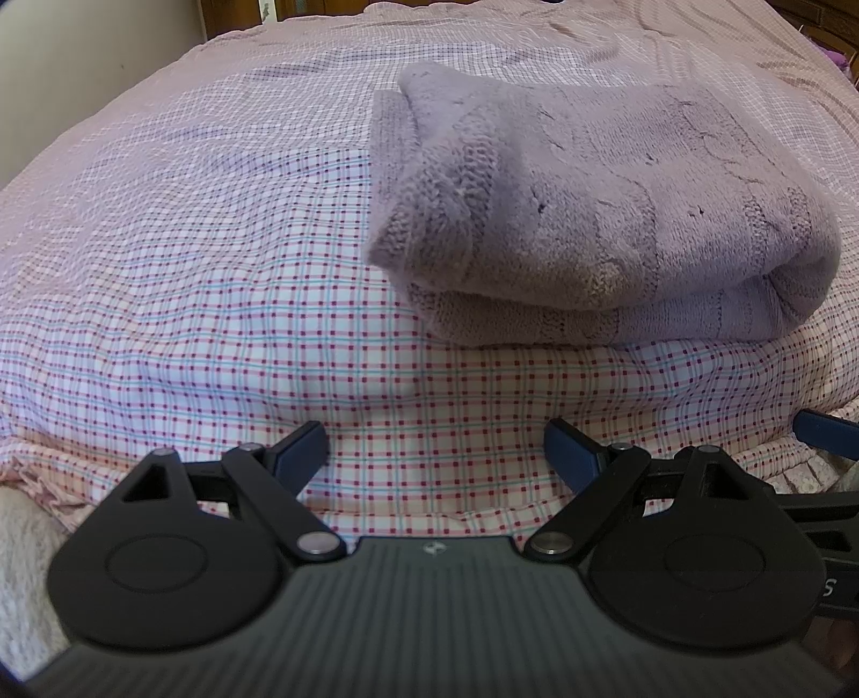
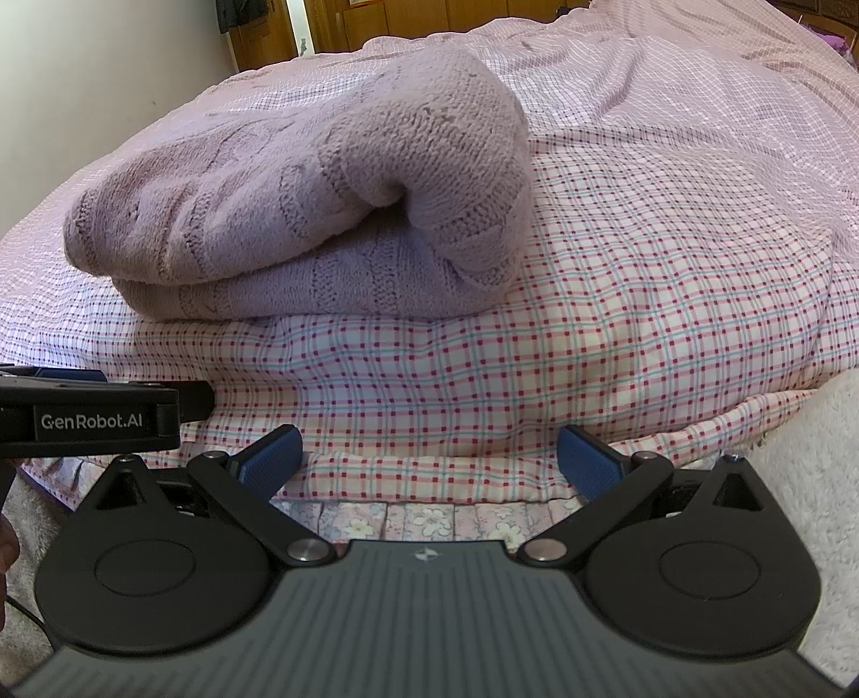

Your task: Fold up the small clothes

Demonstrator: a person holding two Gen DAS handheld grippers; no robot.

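A lilac knitted sweater (image 1: 601, 215) lies folded in a thick bundle on the checked bedsheet (image 1: 215, 257). In the left wrist view it sits ahead and to the right. In the right wrist view the sweater (image 2: 300, 198) sits ahead and to the left. My left gripper (image 1: 436, 448) is open and empty, low near the bed's front edge, well short of the sweater. My right gripper (image 2: 429, 456) is open and empty, beside the left one. The left gripper's body (image 2: 91, 419) shows at the left edge of the right wrist view.
The bed's front edge has a floral frill (image 2: 429, 518). A white fluffy fabric (image 2: 805, 456) lies at the right of the bed's edge. A wall (image 2: 107, 64) and wooden furniture (image 2: 429, 16) stand beyond the bed's far side.
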